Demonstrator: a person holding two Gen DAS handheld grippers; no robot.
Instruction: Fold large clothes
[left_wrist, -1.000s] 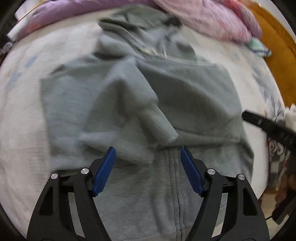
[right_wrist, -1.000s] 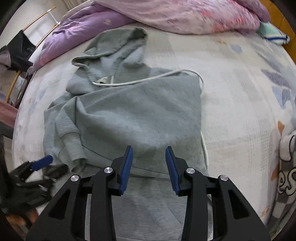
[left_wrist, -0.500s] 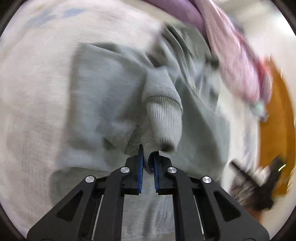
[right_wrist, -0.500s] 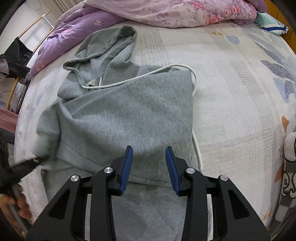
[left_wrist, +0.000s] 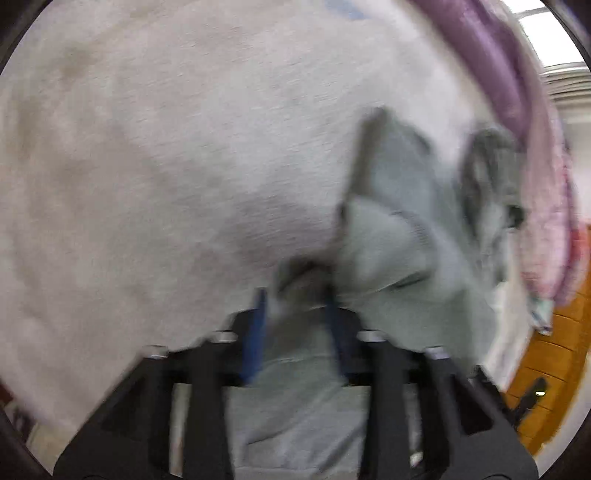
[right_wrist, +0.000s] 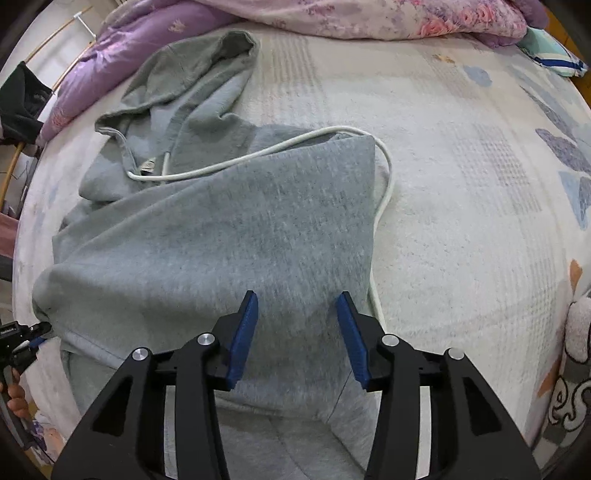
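The grey hoodie (right_wrist: 229, 236) lies spread on the bed (right_wrist: 461, 206), hood end far from my jaws, with its body right under and ahead of my right gripper (right_wrist: 297, 336). A white cord (right_wrist: 382, 173) crosses the upper cloth and runs down its right edge, just beside my right jaw. My right jaws stand spread over the fabric, holding nothing. My left gripper (left_wrist: 295, 314) is at the hoodie's left edge, off to the left of my right jaws; its own view is smeared with motion, and cloth sits between the blue jaws (left_wrist: 255, 332), which look parted, but I cannot tell whether they grip it. I judge the step in hand to be laying the left side in over the body. To do it well, I should carry that edge low and flat so the sleeve doesn't bunch underneath, line the fold with the right edge, and use my right jaws to steady the body. The cord could drag or get trapped in the fold, so I should keep clear of it.
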